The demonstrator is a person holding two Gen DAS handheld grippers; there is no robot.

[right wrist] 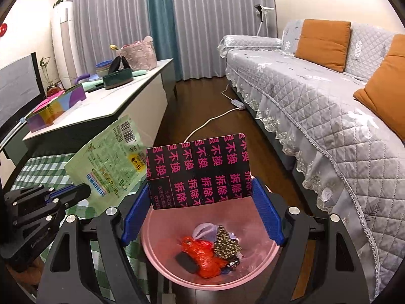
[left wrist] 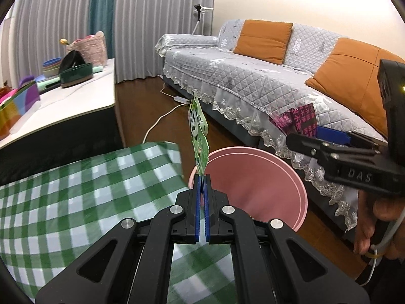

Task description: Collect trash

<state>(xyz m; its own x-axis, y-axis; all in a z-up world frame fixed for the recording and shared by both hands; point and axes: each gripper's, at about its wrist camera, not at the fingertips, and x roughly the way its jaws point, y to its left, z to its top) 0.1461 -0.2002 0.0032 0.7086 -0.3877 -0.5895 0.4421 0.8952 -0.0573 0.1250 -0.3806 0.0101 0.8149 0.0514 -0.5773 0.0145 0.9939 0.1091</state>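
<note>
Both tongs were over the pink bin (right wrist: 162, 258): the right gripper (right wrist: 202, 217), jaws spread wide, bracketed an upright black card (right wrist: 197, 169) directly above it, while the left gripper (left wrist: 202, 197) pinched a green wrapper (left wrist: 198, 136) at the near-left rim

The bin (right wrist: 210, 268) stands on the floor between the checked cloth (right wrist: 38, 169) at nine o'clock and the sofa (right wrist: 316, 106) at three. Trash (right wrist: 207, 253) lies in it. At eleven o'clock, the cabinet (right wrist: 106, 109) carries bowls (right wrist: 103, 67).
</note>
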